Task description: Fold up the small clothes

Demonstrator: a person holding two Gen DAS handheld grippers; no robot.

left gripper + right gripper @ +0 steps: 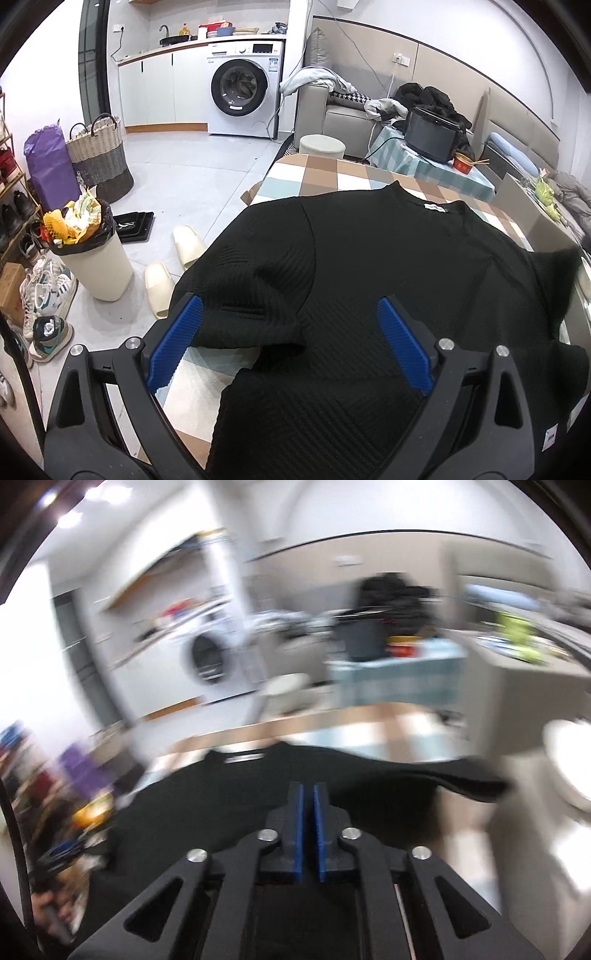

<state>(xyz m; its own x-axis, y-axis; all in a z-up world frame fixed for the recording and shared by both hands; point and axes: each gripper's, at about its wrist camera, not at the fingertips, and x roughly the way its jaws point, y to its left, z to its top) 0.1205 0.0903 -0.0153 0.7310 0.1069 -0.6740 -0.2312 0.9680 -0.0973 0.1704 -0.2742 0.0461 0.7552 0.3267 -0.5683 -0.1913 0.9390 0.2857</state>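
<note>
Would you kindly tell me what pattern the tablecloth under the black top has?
The tablecloth is checked in brown, white and pale blue, clearest in the left wrist view.

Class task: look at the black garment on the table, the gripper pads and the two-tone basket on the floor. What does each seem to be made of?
Black garment: probably a knit fabric, matte, with ribbed chevron texture. Pads of the left gripper: likely moulded plastic or rubber, blue, with fine ridges. Basket: apparently woven rope or wicker, pale above and grey below, with visible weave.
</note>
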